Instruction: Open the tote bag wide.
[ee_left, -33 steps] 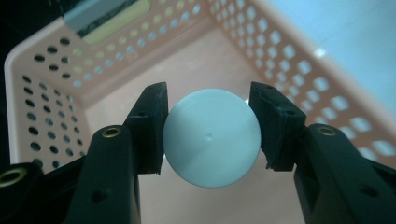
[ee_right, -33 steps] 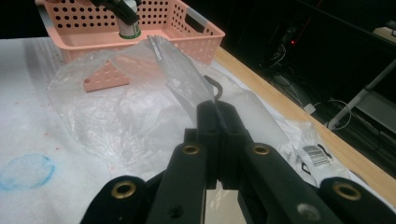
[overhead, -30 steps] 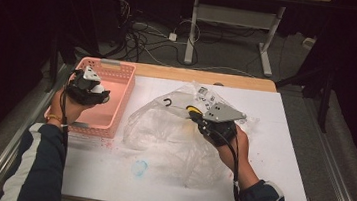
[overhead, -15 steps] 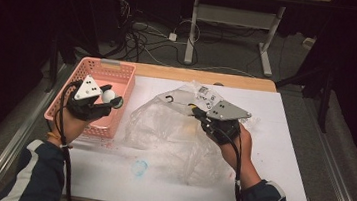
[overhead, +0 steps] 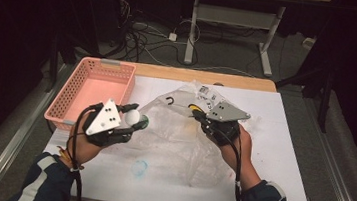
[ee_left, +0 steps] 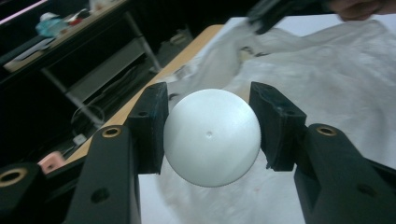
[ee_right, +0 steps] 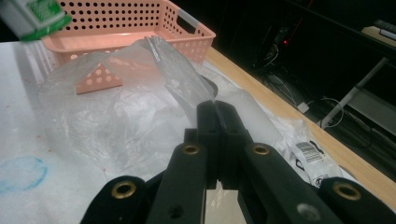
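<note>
- Left gripper (overhead: 136, 121): jaws pinch a white ball (overhead: 132, 118), one pad on each side of it; ball sits clear of the table, off the basket's (overhead: 68, 100) right edge, at the left rim of the bag (overhead: 177, 140).
- Left gripper view: ball (ee_left: 211, 136) held between both pads, small dimple facing the camera, bag (ee_left: 336, 88) behind it.
- Right gripper (overhead: 196, 113): jaws pressed together on a fold of the clear plastic bag, lifting its edge.
- Right gripper view: film (ee_right: 182, 84) rises from the closed tips; pink basket (ee_right: 130, 32) beyond.
- Bag lies crumpled on the white sheet (overhead: 281, 156).
</note>
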Demonstrator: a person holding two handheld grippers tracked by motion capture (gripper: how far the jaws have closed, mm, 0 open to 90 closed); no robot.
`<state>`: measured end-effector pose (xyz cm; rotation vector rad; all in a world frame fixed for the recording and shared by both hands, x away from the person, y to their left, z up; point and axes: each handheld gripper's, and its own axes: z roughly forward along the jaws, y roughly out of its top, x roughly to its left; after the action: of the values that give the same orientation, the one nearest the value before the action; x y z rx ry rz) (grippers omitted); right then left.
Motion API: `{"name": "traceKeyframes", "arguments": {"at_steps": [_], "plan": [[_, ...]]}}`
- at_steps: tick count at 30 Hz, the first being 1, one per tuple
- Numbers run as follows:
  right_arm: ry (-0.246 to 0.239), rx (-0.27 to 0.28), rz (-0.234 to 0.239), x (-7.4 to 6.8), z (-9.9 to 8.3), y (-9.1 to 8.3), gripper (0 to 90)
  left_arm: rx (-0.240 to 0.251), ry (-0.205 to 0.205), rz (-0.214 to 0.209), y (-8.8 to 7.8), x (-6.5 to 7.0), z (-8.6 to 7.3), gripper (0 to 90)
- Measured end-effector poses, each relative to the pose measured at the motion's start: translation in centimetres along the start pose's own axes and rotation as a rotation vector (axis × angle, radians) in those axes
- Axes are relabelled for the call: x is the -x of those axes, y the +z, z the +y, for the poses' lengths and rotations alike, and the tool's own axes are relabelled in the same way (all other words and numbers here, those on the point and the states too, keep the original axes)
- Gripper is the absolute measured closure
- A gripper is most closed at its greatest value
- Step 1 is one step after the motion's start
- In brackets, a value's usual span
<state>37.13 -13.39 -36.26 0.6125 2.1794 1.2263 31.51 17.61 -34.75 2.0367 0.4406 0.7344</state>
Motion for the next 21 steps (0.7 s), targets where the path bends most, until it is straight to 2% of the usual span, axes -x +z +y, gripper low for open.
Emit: {"name": "traceKeyframes", "arguments": {"at_steps": [1,2,4,5,6,8,9,11,13,14,15,16,17,18,19,20,21], "plan": [[-0.002,0.001,0.001,0.0,0.0,0.0,90.0,0.009,0.022,-0.027,0.7,0.9,0.3,48.2],[-0.002,0.001,0.001,0.0,0.0,0.0,90.0,0.009,0.022,-0.027,0.7,0.9,0.3,48.2],[-0.006,0.000,0.005,-0.2,0.0,0.0,90.0,0.002,0.066,-0.062,2.2,2.3,0.6,48.2],[-0.006,-0.001,0.006,-0.2,0.0,0.1,90.0,0.002,0.066,-0.062,2.2,2.3,0.6,48.2],[-0.006,-0.001,0.008,-0.3,0.0,0.1,90.0,-0.007,0.076,-0.081,2.8,2.7,0.7,48.2],[-0.004,-0.001,0.011,-0.3,0.0,0.1,90.0,-0.038,0.110,-0.080,4.1,3.4,0.8,48.2],[-0.004,-0.004,0.012,-0.4,0.0,0.2,90.0,-0.046,0.115,-0.092,4.8,3.6,0.7,48.2],[-0.005,-0.003,0.014,-0.4,0.0,0.2,90.0,-0.064,0.110,-0.114,6.2,3.9,0.4,48.2],[-0.002,-0.005,0.017,-0.4,-0.1,0.2,90.0,-0.090,0.124,-0.115,7.8,4.3,-0.1,48.2],[-0.002,-0.007,0.017,-0.4,-0.1,0.3,90.0,-0.095,0.116,-0.119,8.3,4.4,-0.3,48.2],[0.000,-0.007,0.019,-0.4,-0.1,0.3,90.0,-0.107,0.111,-0.112,9.9,4.5,-1.0,48.2],[-0.003,-0.009,0.022,-0.5,-0.1,0.3,90.0,-0.107,0.111,-0.112,9.9,4.5,-1.0,48.1],[-0.003,-0.009,0.022,-0.5,-0.1,0.3,90.0,-0.116,0.111,-0.109,10.7,4.6,-1.4,48.1],[-0.005,-0.011,0.023,-0.6,-0.1,0.3,90.0,-0.114,0.083,-0.130,11.6,4.6,-1.8,48.1],[-0.006,-0.013,0.026,-0.7,-0.1,0.4,90.0,-0.116,0.076,-0.139,12.1,4.5,-2.0,48.1],[-0.011,-0.019,0.029,-0.8,-0.1,0.4,90.0,-0.132,0.081,-0.127,13.4,4.7,-2.4,48.1],[-0.011,-0.019,0.029,-0.8,-0.1,0.4,90.0,-0.132,0.081,-0.127,13.4,4.7,-2.4,48.1]]}}
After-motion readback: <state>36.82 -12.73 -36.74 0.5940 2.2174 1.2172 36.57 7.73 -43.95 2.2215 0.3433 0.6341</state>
